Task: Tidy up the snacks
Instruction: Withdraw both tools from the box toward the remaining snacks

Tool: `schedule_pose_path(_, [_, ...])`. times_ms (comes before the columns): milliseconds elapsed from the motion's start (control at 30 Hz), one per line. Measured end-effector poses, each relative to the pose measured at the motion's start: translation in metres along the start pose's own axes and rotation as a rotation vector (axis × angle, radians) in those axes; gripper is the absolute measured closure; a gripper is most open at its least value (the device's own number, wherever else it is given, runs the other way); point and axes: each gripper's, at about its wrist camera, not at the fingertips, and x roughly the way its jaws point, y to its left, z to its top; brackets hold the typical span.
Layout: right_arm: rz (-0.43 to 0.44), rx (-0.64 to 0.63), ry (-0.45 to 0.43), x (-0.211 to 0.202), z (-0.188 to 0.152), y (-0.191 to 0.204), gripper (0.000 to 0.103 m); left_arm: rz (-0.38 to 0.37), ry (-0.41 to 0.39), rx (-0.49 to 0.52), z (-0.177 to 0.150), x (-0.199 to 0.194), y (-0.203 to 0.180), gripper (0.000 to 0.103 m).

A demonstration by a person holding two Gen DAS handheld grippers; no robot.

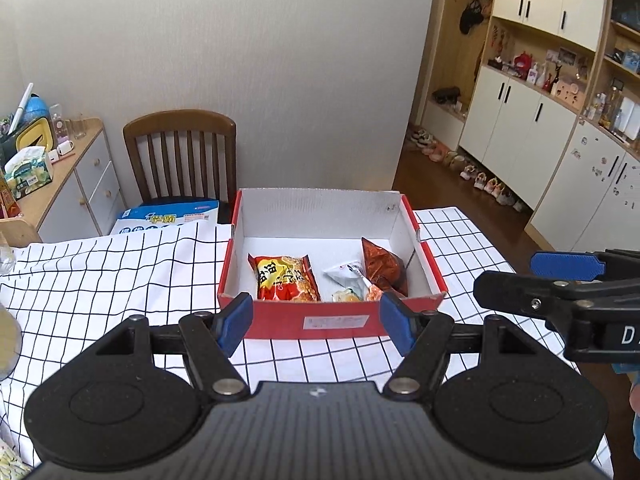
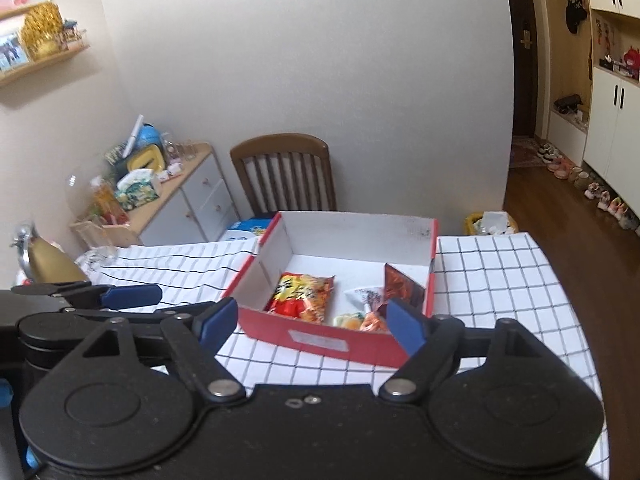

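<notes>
Both tools are spread wide and hold nothing: the left gripper [image 1: 316, 322] and the right gripper [image 2: 312, 326] hover short of the red box [image 1: 332, 320]. Ahead of their tips, inside it, lie the red-yellow packet [image 1: 286, 278], white packet [image 1: 348, 276] and dark red pouch [image 1: 380, 266]. A low reach could snag the box's near wall and shove it across the checked cloth [image 1: 100, 276].

Wooden chair [image 1: 180, 156] against pale wall [image 1: 240, 40]

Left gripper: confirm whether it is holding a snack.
No: the left gripper is open and empty, while the snacks lie inside the red box.
</notes>
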Motion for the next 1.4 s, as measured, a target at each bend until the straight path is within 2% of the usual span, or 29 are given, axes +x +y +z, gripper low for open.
schedule_pose_path(133, [0.017,-0.018,-0.016,-0.014,-0.014,0.005,0.016,-0.021,-0.011,-0.019,-0.011,-0.014,0.005,0.033])
schedule_pose_path(233, [0.031,-0.031,-0.03,-0.023,-0.025,0.008,0.014,-0.017,-0.028,-0.026,-0.02,-0.024,0.005,0.023])
schedule_pose_path(367, [0.052,-0.035,-0.047,-0.034,-0.041,0.012,0.01,-0.015,-0.038,-0.028,-0.033,-0.035,0.007,0.023])
schedule_pose_path(433, [0.06,-0.034,-0.053,-0.037,-0.047,0.011,0.004,-0.012,-0.038,-0.033,-0.04,-0.038,0.008,0.023])
schedule_pose_path(600, [0.069,-0.033,-0.071,-0.042,-0.064,0.009,0.0,-0.023,-0.028,-0.061,-0.054,-0.044,0.017,0.023])
schedule_pose_path(833, [0.1,-0.024,-0.06,-0.039,-0.092,-0.001,0.0,0.043,-0.05,-0.095,-0.08,-0.046,0.029,0.015])
schedule_pose_path(1200, [0.079,-0.008,0.055,-0.008,-0.139,-0.033,0.0,0.106,0.097,-0.182,-0.124,-0.011,0.067,0.015])
schedule_pose_path(1400, [0.067,-0.049,0.115,0.011,-0.153,-0.043,0.0,0.161,0.181,-0.204,-0.148,0.012,0.08,0.015])
